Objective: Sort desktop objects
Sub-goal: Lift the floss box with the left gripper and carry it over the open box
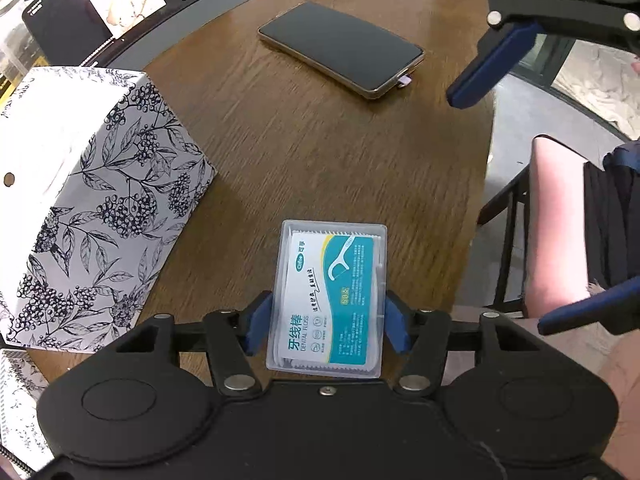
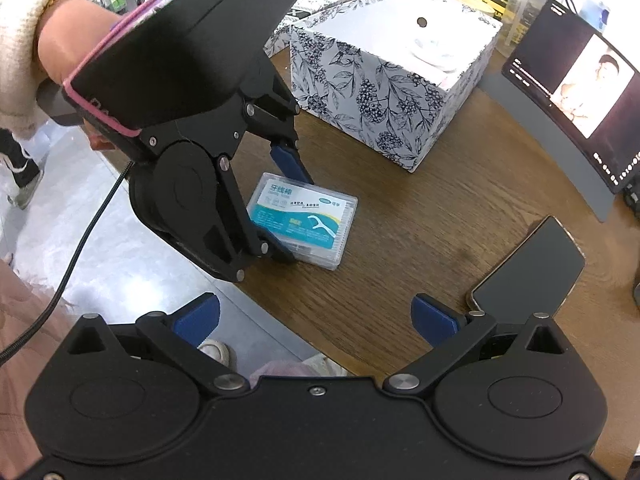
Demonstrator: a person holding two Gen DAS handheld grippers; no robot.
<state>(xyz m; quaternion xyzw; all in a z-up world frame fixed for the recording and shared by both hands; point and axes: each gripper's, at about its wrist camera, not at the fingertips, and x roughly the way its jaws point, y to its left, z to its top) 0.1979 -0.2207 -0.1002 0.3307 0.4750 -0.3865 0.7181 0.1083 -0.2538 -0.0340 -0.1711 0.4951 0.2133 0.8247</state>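
Blue pads of my left gripper [image 1: 327, 322] clamp the floss box [image 1: 330, 300] by its long sides, box flat on or just off the table [image 1: 320, 152], near the front edge. My right gripper [image 2: 316, 320] hangs spread wide, holding nothing, the phone [image 2: 528, 272] just beyond its right finger. Risk: the clear plastic is slick and I pinch only the near end, so the box could pivot or slip out on a lift. Box is clear, rectangular, teal-white label inside, lid closed. Floral box [image 1: 92, 200] stands left of it, apart; whether the floss belongs in there, can't tell.
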